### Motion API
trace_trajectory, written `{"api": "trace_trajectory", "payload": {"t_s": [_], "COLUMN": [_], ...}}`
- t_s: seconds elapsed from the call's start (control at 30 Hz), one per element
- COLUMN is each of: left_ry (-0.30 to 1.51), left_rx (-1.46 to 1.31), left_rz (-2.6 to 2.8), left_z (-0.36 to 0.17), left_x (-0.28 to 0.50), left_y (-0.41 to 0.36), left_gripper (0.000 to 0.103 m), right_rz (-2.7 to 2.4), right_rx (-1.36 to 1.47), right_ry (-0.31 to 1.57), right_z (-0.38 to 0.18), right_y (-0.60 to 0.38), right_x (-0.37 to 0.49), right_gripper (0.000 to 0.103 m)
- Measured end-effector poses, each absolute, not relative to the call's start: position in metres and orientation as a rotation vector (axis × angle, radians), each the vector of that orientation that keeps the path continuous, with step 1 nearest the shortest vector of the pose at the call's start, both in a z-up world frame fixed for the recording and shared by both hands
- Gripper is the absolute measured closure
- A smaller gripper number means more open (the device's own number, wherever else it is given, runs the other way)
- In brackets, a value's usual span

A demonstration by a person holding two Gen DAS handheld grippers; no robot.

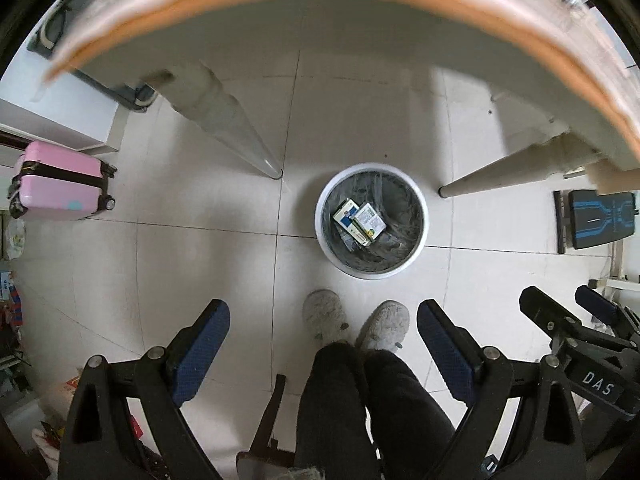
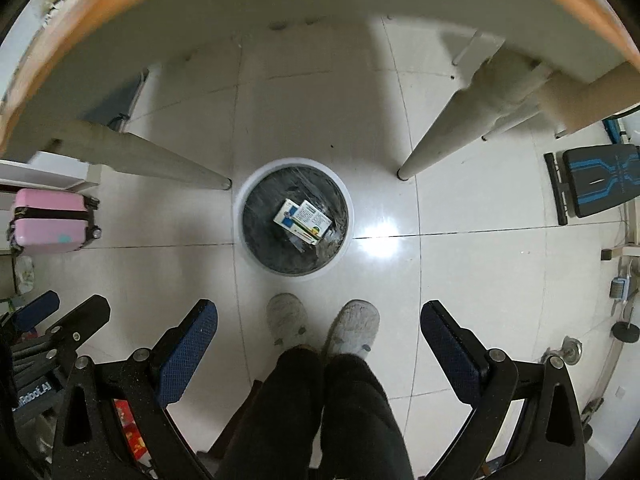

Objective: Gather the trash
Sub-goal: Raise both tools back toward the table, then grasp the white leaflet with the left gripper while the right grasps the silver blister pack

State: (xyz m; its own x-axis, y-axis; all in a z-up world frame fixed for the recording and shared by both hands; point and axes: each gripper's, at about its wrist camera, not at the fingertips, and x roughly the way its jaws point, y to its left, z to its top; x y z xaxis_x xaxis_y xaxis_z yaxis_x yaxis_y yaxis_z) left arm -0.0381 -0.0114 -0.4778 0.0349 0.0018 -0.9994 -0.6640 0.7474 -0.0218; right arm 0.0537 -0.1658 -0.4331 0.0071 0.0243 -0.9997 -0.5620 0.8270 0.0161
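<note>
Both claws, left claw (image 1: 323,334) and right claw (image 2: 319,330), are gaping wide, holding nothing, hovering over the round plastic-lined bin (image 2: 244,216) cradling glossy cardboard boxes (image 2: 303,216).

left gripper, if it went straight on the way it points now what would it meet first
Most likely the white round trash bin with the dark liner, or the pale tiled floor beside it. The open left gripper holds nothing, and nothing lies between; depth is unclear.
</note>
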Motion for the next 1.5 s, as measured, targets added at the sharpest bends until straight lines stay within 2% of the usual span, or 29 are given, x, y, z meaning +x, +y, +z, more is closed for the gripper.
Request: {"api": "trace_trajectory", "payload": {"t_s": [0.4,0.67,0.83,0.97,1.2,1.3,1.5], "left_ry": [1.322,1.242,1.231,1.292,1.449,1.517,1.593], "left_rx": [-0.5,-0.531,-0.486,-0.243,0.136,0.288,0.395], "left_rz": [0.573,0.666,0.675,0.592,0.213,0.073,-0.072], "left_z": [-0.346,-0.309,-0.312,-0.333,-0.385,-0.408,-0.431], "left_x": [-0.043,0.011,0.076,0.166,0.295,0.327,0.35], "left_y": [0.009,0.054,0.079,0.092,0.081,0.069,0.059], "left_gripper": [0.008,0.008,0.008,0.008,0.008,0.008,0.008], "right_rz": [0.561,0.53,0.496,0.49,0.452,0.429,0.421], "right_rx": [-0.337,-0.19,-0.189,-0.302,-0.339,-0.321,-0.291], "right_ry": [1.425,1.379,1.378,1.392,1.469,1.508,1.564], "right_z": [-0.259,-0.204,-0.219,-0.246,-0.286,-0.3,-0.312], "right_y": [-0.14,-0.11,-0.084,-0.054,-0.05,-0.057,-0.073], "right_x": [0.038,0.115,0.202,0.295,0.404,0.436,0.469], "right_gripper": [0.001,0.001,0.001,0.001,0.001,0.001,0.001]}}
